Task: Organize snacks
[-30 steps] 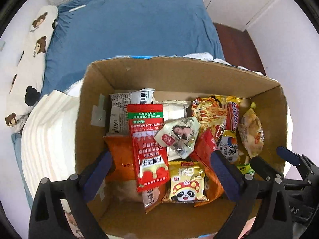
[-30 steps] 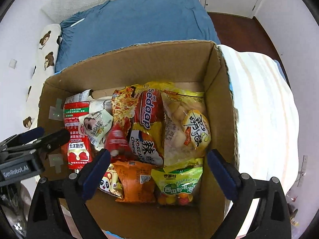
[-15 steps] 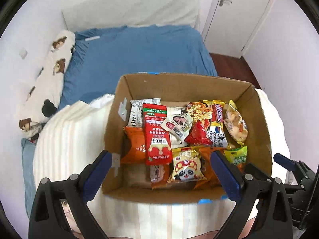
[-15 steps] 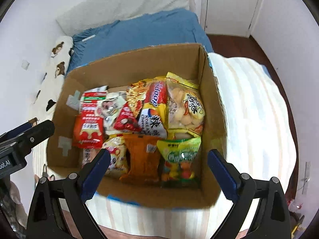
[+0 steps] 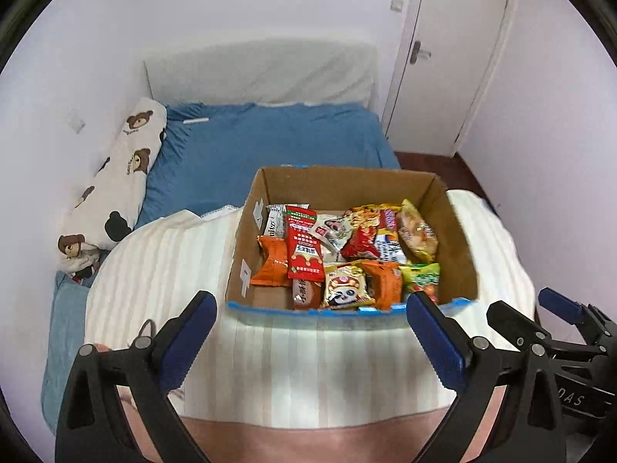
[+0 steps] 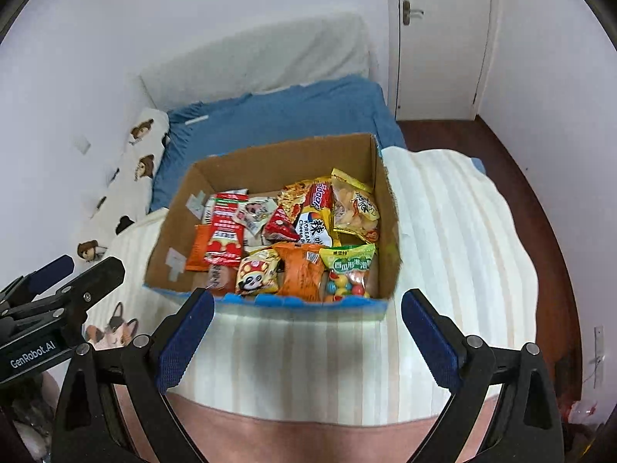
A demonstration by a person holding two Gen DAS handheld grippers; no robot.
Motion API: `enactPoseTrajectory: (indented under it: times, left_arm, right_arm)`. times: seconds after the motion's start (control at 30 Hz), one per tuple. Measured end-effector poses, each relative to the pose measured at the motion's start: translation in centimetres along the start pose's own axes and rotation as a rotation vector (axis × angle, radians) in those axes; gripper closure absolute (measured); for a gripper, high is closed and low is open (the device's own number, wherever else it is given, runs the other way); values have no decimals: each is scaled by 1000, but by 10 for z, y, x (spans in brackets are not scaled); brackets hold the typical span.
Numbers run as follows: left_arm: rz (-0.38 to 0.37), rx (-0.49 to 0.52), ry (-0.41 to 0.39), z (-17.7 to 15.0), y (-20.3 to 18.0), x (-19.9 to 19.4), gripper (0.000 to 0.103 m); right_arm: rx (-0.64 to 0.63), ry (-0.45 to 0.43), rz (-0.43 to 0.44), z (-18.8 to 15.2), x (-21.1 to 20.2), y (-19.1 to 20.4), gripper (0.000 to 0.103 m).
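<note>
An open cardboard box (image 5: 453, 227) (image 6: 173, 208) sits on a striped cream blanket on the bed. It holds several snack packs: a red pack (image 5: 302, 249) (image 6: 225, 233), an orange pack (image 6: 300, 270), a panda pack (image 5: 347, 285) (image 6: 258, 276), a green candy bag (image 6: 349, 266) and a yellow chip bag (image 6: 354, 208). My left gripper (image 5: 310, 322) is open and empty, in front of the box's near edge. My right gripper (image 6: 306, 318) is open and empty, also in front of the box.
The striped blanket (image 5: 173, 266) (image 6: 455, 239) covers the near part of the bed; a blue sheet (image 5: 270, 142) lies behind. A bear-print pillow (image 5: 115, 181) lies along the left wall. A white door (image 6: 439, 38) and dark wood floor (image 6: 540, 200) are to the right.
Both grippers have pulled back and up from over the box; the box now looks smaller and farther off. Both stay open and empty.
</note>
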State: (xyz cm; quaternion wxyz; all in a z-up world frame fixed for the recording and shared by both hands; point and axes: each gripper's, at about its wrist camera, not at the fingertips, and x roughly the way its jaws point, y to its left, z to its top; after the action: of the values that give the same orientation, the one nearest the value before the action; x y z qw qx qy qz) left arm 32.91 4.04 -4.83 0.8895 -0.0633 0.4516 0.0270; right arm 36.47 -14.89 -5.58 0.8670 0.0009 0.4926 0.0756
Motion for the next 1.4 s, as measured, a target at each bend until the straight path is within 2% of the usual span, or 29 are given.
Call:
enactPoseTrajectory:
  times: [0.2,0.43,0.83,1.07,1.4]
  left_arm:
    - [25,22,-77,-30,-5,-54,2]
    - [57,21,-127,-60,-3,-101,2]
    - [56,-6,-138,-89,1,-140,2]
    - [56,-15,-135,-95,1,-146,2]
    - [83,-8,-143,-76,1,-121,0]
  right_arm:
    - [-11,-79,22,-34,-59,5,3]
    - [-27,-143,37,-69,-114,12,3]
    - [-66,-240,43,-109,-193,23,3]
    - [-78,-243,60,-116,-209,28,3]
    - [-70,-262,-14,-100,-190,21,0]
